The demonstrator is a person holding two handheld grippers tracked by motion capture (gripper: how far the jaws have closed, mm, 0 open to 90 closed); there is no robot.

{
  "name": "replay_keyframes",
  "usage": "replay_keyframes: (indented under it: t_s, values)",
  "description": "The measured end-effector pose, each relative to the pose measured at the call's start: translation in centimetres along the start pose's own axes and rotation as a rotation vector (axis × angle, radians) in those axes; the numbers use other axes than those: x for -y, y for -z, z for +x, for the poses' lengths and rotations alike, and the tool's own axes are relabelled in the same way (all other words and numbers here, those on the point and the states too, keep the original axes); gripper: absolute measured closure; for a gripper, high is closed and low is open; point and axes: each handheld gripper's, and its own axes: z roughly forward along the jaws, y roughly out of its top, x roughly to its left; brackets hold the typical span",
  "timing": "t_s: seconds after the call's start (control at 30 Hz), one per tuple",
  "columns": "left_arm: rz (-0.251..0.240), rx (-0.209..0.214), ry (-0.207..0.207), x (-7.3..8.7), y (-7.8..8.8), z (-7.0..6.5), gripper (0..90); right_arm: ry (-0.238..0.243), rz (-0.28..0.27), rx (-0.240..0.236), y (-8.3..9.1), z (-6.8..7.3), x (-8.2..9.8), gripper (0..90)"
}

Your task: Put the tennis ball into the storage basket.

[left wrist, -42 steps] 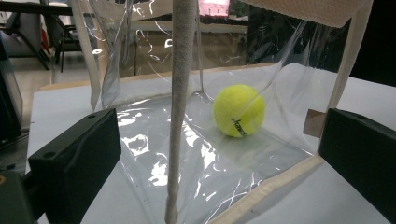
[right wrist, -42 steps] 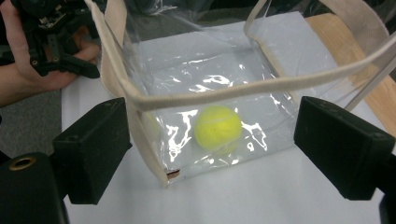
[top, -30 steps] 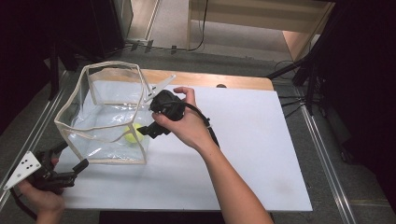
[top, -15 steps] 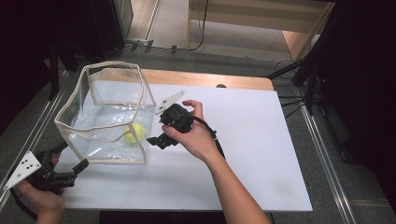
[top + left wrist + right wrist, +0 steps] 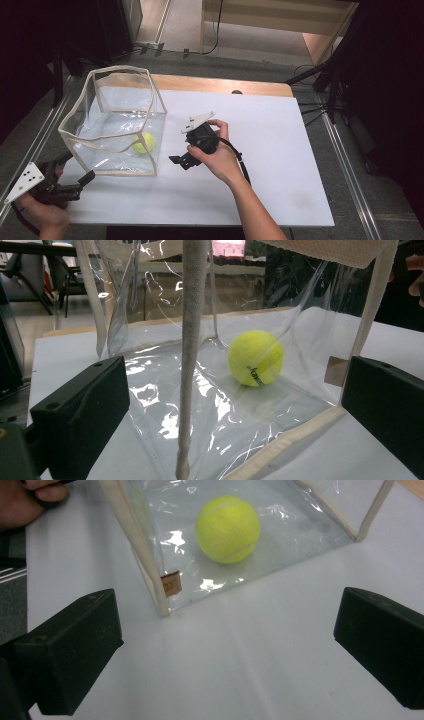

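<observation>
Currently the tennis ball sits on the floor of the clear bag, in its near-right corner, close to the front wall. Bag stands upright and open-topped on the white board, left half, with cream fabric trim along its edges. Right gripper is outside the bag, just beside its right wall, low over the board and pointing toward the bag's bottom corner. Its jaws have just been opening and now stand wide apart; nothing between them. In the right gripper view the ball shows through the plastic beyond the bag's corner post, a small brown tag on the wall beside that post, bare board under the jaws. Right hand wraps the gripper body, grey plate on top, cable trailing back along the forearm. Left gripper is at the near-left corner of the board, at the bag's front-left corner, held by the left hand. Its jaws are also apart, not clamped on anything. In the left gripper view the bag's cream edge strip runs vertically between the jaws, nearer the one on the left of that view; cannot tell whether it touches it. Ball visible past it, resting on the crinkled plastic floor, printed lettering facing the camera.
</observation>
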Motion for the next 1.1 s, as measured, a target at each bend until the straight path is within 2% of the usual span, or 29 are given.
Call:
replay_keyframes:
  t_s: [0.1,0.43,0.73,1.1]
  values:
    - [0.0,-0.001,-0.002,0.0,0.0,0.0,0.0,-0.004,-0.004,0.005,0.1,-0.1,1.1,0.0]
    - [-0.006,0.0,0.0,0.0,0.0,-0.1,0.0,-0.06,-0.041,0.042,0.6,-0.4,4.7,0.0]
    - [-0.004,0.0,-0.001,0.0,0.0,-0.1,0.0,-0.085,-0.118,0.084,2.0,-0.9,7.2,0.0]
    - [-0.004,-0.002,-0.008,0.0,0.0,-0.1,0.0,-0.133,-0.154,0.142,3.9,-1.6,10.2,0.0]
